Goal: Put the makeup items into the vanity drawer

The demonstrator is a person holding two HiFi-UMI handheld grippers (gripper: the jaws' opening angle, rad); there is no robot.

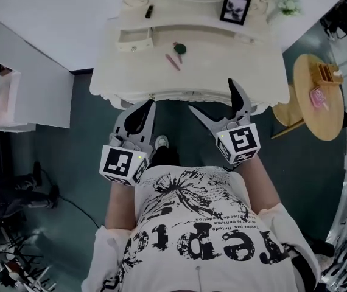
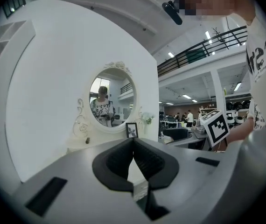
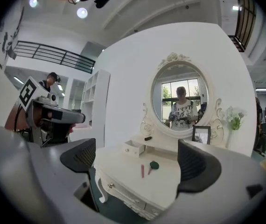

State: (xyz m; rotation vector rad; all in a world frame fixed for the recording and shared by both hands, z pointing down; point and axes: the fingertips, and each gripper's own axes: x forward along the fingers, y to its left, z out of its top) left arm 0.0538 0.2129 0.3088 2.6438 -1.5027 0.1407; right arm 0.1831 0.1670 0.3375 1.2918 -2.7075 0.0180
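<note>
On the white vanity (image 1: 240, 62) top, about mid-way across, lie a pink makeup stick (image 1: 172, 61) and, just beside its far end, a dark green round makeup item (image 1: 179, 48) with a short handle. A little farther and to their left, the small drawer (image 1: 135, 39) of the raised shelf stands pulled out. A small black item (image 1: 149, 11) lies on the shelf top beyond the drawer, at the foot of the oval mirror (image 3: 181, 99). A framed picture (image 1: 235, 8) leans at the far right of the shelf, with a sprig of white flowers (image 1: 286, 2) further right.

Both grippers are held level off the near edge of the vanity, well apart from the makeup. The left gripper (image 1: 148, 108) has its pads pressed together with nothing between them. The right gripper (image 1: 211, 95) has its jaws spread wide and holds nothing; in the right gripper view the stick and the green item show between the pads, but far off on the table.

To the right of the vanity stands a round wooden side table (image 1: 307, 111) with a pink thing on it; a white shelf unit (image 1: 3, 96) is at the left
</note>
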